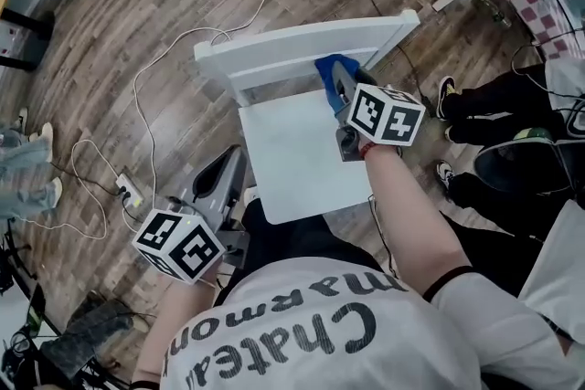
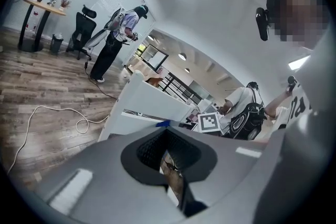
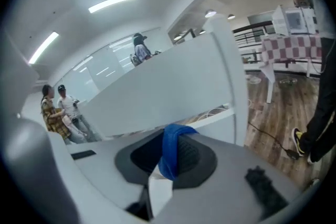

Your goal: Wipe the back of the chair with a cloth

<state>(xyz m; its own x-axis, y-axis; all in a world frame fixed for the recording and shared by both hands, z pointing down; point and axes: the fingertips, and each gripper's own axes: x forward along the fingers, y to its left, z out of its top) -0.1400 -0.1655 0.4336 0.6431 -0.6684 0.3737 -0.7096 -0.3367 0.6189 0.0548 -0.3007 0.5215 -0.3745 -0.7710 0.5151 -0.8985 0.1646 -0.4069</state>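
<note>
the white wooden chair stands in front of the person with its top rail in easy reach; the right tongs are clamped on a blue folded cloth, held just under that rail, apparently to wipe it. the left tongs hang low beside the seat, jaws together and empty, out of the way. a bystander's black-trousered legs crowd the right side, and white cables trail over the floor beyond

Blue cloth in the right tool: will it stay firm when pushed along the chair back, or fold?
Probably floppy: the blue cloth sits as a soft fold pinched in the right tool. Only a narrow bunch is gripped, so it may bunch up or slip against the smooth-looking white chair back.
</note>
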